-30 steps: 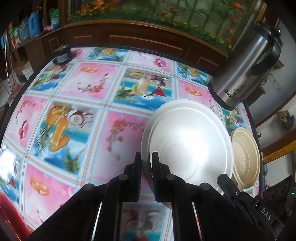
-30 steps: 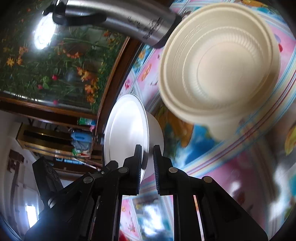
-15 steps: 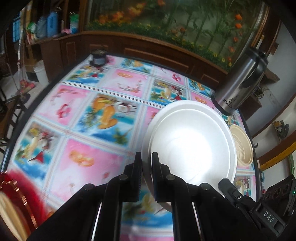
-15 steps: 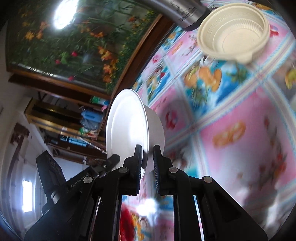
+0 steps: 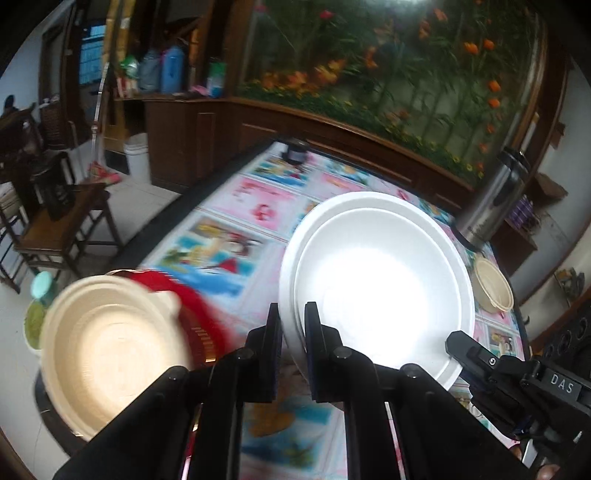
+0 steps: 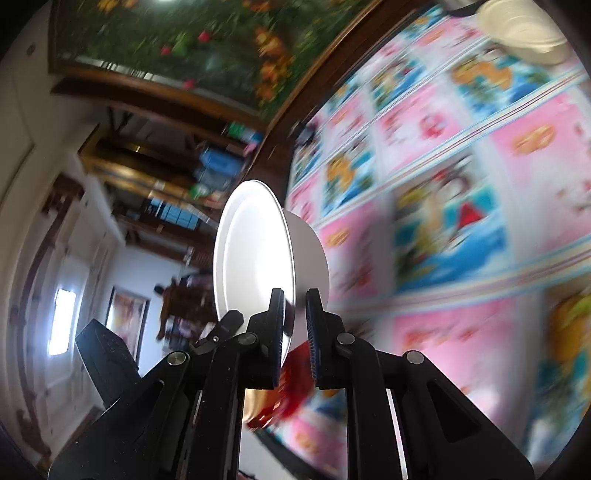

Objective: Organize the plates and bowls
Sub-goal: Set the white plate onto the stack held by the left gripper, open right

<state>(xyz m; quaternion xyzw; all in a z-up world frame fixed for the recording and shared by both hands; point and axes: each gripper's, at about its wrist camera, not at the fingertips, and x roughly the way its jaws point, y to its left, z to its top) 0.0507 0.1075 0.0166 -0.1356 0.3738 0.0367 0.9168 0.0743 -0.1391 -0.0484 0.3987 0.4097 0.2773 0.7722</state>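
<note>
My left gripper (image 5: 291, 317) is shut on the near rim of a white bowl (image 5: 380, 284) and holds it above the table. My right gripper (image 6: 295, 306) is shut on the same white bowl (image 6: 255, 254), on its opposite rim, and shows at the lower right of the left wrist view (image 5: 517, 373). A cream bowl (image 5: 107, 350) sits in a red basket (image 5: 192, 302) at the lower left of the left wrist view. A second cream bowl (image 5: 493, 288) rests on the table far right; it also shows in the right wrist view (image 6: 524, 26).
The table has a pink and blue picture cloth (image 5: 229, 229). A steel thermos (image 5: 491, 206) stands at its far right edge, a small dark jar (image 5: 297, 153) at the far end. A wooden chair (image 5: 55, 225) stands left of the table.
Both grippers have carried the white bowl left and back toward the near left corner. The red basket with the cream bowl has come into view; the thermos and far cream bowl have receded.
</note>
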